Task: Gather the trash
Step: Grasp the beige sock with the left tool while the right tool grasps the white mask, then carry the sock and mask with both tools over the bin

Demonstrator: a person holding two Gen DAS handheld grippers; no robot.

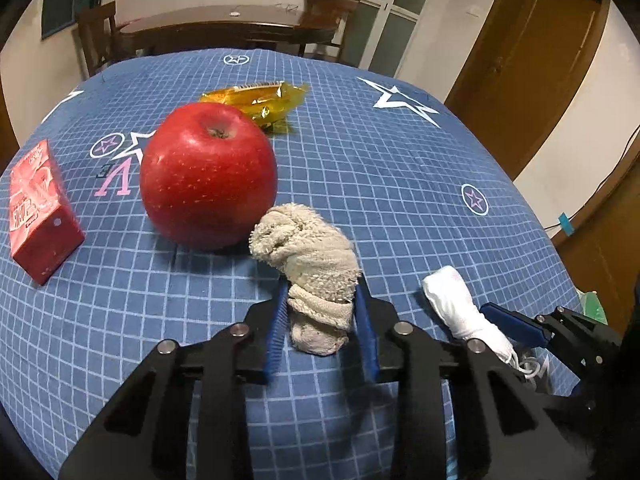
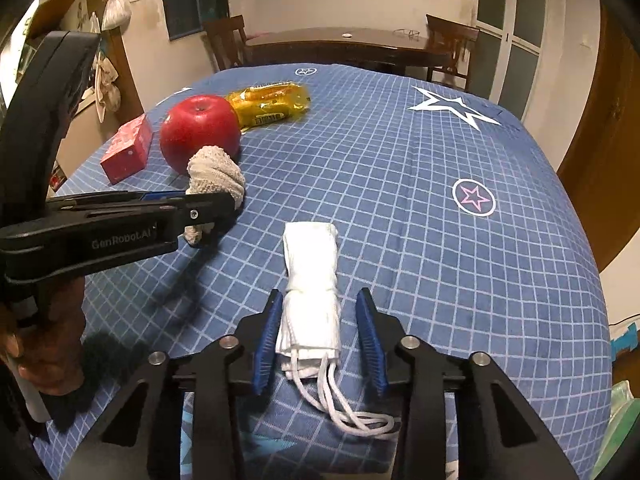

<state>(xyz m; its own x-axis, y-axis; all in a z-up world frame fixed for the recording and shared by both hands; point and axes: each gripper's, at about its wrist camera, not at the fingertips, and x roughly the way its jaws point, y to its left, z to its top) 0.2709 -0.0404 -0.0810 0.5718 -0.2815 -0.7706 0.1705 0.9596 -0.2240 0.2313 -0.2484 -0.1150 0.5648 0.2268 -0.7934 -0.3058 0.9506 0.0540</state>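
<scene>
A crumpled beige rag (image 1: 310, 264) lies on the blue checked tablecloth (image 1: 400, 184) next to a red apple (image 1: 208, 176). My left gripper (image 1: 322, 304) has its blue pads closed against the rag's near end. It also shows in the right wrist view (image 2: 212, 208), with the rag (image 2: 216, 176). A folded white face mask (image 2: 310, 276) with ear loops lies between the blue pads of my right gripper (image 2: 318, 312); the left pad touches it, the right pad stands apart. The mask also shows in the left wrist view (image 1: 460, 304).
A red carton (image 1: 38, 208) lies left of the apple, and a yellow snack wrapper (image 1: 256, 100) lies behind it. A dark wooden table (image 2: 344, 46) and chairs stand beyond the far edge. A green bag (image 2: 624, 404) shows at the right edge.
</scene>
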